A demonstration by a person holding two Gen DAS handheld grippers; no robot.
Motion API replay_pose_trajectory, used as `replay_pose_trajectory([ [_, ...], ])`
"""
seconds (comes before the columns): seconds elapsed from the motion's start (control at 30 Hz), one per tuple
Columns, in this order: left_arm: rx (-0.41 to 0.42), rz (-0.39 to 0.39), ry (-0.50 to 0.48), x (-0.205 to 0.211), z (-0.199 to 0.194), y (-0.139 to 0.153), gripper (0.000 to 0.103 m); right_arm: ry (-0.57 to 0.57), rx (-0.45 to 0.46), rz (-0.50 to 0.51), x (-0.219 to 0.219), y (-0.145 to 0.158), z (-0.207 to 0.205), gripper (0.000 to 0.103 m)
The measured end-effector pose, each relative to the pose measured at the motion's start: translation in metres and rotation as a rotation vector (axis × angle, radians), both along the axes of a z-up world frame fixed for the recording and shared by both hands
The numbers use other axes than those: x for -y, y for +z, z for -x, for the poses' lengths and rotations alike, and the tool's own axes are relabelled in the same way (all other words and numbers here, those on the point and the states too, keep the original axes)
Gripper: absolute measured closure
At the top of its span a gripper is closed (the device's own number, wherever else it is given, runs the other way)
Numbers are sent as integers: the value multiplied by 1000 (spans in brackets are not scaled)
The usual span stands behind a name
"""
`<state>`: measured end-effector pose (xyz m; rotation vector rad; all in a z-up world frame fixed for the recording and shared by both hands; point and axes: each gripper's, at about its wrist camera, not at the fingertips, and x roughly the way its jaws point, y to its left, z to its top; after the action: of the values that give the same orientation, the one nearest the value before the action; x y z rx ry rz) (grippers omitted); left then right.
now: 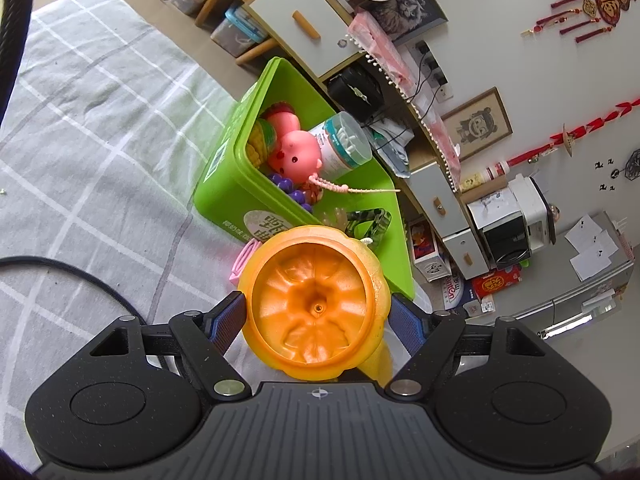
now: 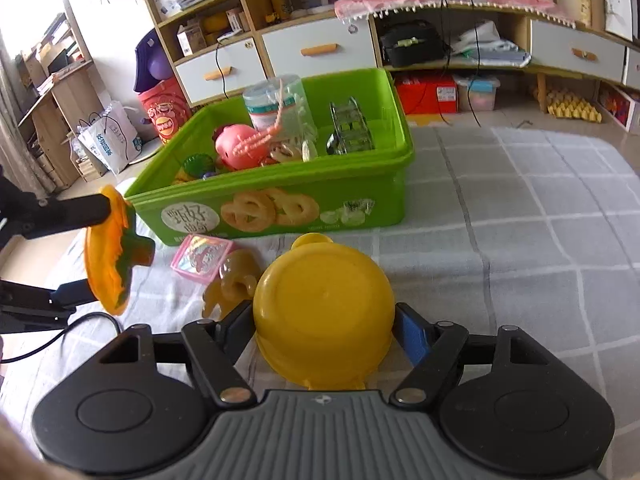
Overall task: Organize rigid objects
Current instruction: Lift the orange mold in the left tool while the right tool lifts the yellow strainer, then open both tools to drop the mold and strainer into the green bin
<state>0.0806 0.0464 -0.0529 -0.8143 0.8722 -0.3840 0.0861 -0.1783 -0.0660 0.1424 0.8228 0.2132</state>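
My left gripper [image 1: 316,312] is shut on an orange toy pumpkin half [image 1: 316,304], hollow side toward the camera, held above the cloth near the green box [image 1: 224,184]. It shows from the side in the right wrist view [image 2: 110,252]. My right gripper [image 2: 324,328] is shut on a yellow toy pot [image 2: 324,312], bottom toward the camera. The green box [image 2: 280,208] holds a pink pig toy [image 1: 298,156], a cotton swab jar [image 1: 344,140], toy corn, grapes and a clear holder [image 2: 350,128].
A pink small case [image 2: 202,258] and an amber toy [image 2: 234,284] lie on the checked grey cloth [image 2: 520,240] before the box. A black cable [image 1: 80,276] crosses the cloth. Shelves, drawers and storage bins stand behind the table.
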Motion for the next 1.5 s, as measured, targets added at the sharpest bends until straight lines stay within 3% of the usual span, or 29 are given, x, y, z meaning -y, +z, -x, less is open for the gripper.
replay_pose_trajectory([
  [0.3, 60, -21, 2, 0, -16, 23, 24, -41, 86, -144, 11, 46, -4, 43],
  [0.43, 72, -37, 14, 2, -38, 34, 24, -97, 77, -251, 23, 61, -33, 43],
  [0.6, 91, -115, 22, 7, -69, 42, 24, -164, 62, -386, 37, 75, -86, 43],
  [0.73, 96, -173, 19, 15, -91, 40, 24, -215, 27, -480, 41, 75, -124, 43],
  [0.97, 107, -275, -13, 28, -114, 32, 24, -323, -46, -674, 41, 48, -171, 43],
  [1.3, 143, -370, -40, 33, -127, 28, 23, -365, -82, -694, 33, 30, -197, 41],
  [1.4, 160, -388, -42, 35, -124, 29, 16, -380, -96, -680, 33, 30, -199, 30],
  [1.5, 163, -381, -51, 37, -122, 29, 15, -379, -83, -674, 33, 32, -195, 28],
])
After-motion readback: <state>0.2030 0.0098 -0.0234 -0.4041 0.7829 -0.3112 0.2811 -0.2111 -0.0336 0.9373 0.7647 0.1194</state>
